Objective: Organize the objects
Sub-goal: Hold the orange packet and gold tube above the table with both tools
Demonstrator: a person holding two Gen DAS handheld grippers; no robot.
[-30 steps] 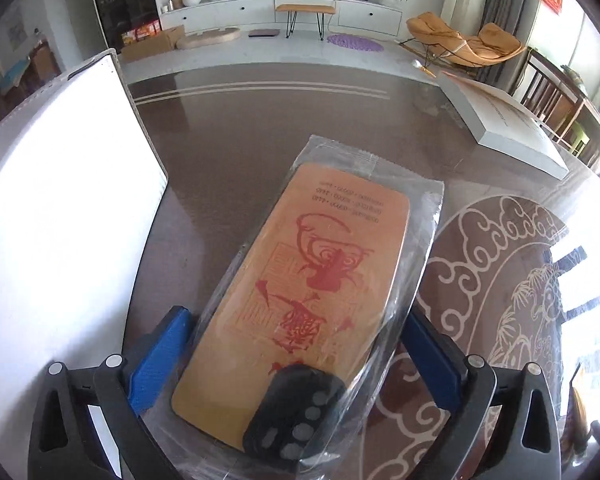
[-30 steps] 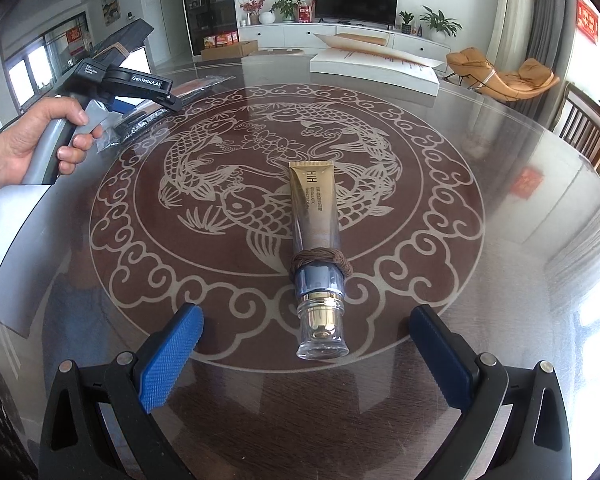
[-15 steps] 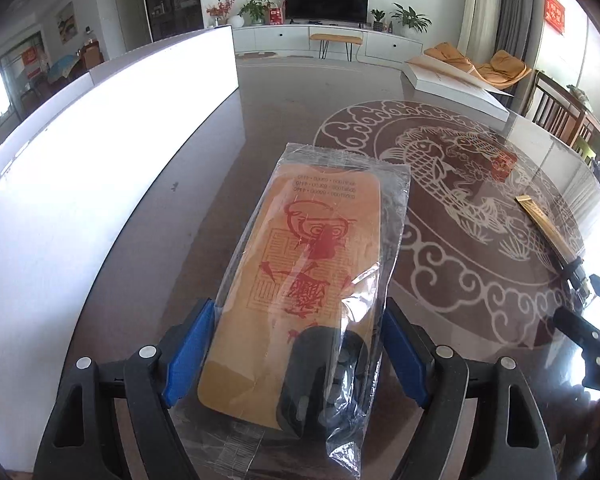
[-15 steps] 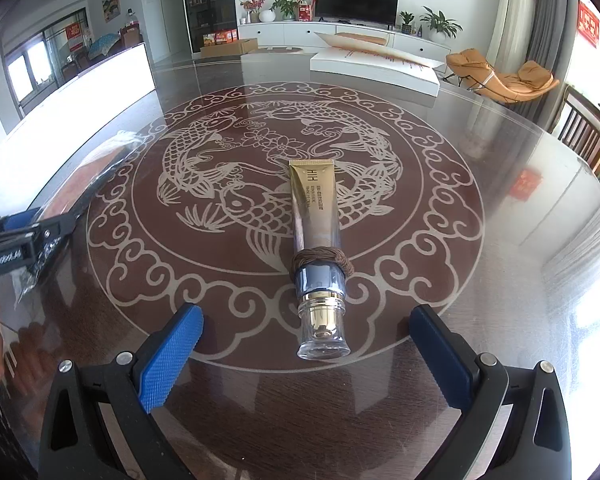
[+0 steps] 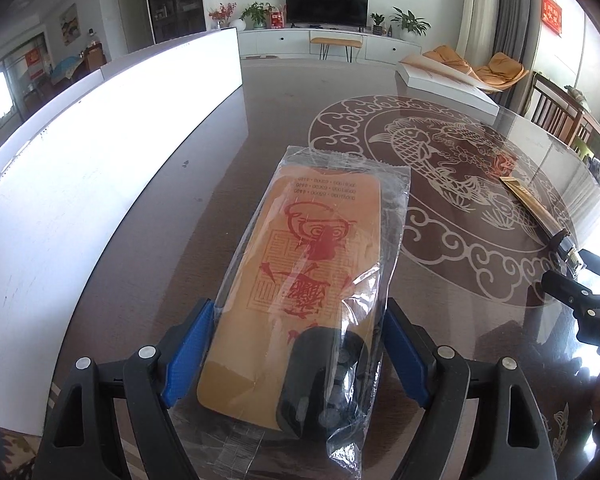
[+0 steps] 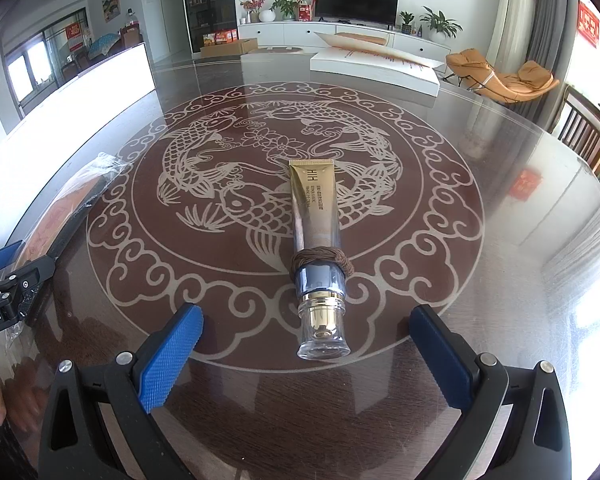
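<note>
Both wrist views close, angled down over the table (image 6: 520, 272), sharing its fish medallion (image 5: 440, 152).

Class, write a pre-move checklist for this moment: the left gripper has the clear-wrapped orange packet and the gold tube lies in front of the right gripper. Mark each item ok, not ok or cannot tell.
1. Left gripper pads against the wrapped packet: ok; its jaws closed in during the last second.
2. Packet firmly gripped, not just wrap: cannot tell.
3. Right gripper open and empty: ok.
4. Gold tube lying flat, cap toward the right gripper: ok.
5. Brown band around the tube: ok.
6. White box close beside the packet: ok.
</note>
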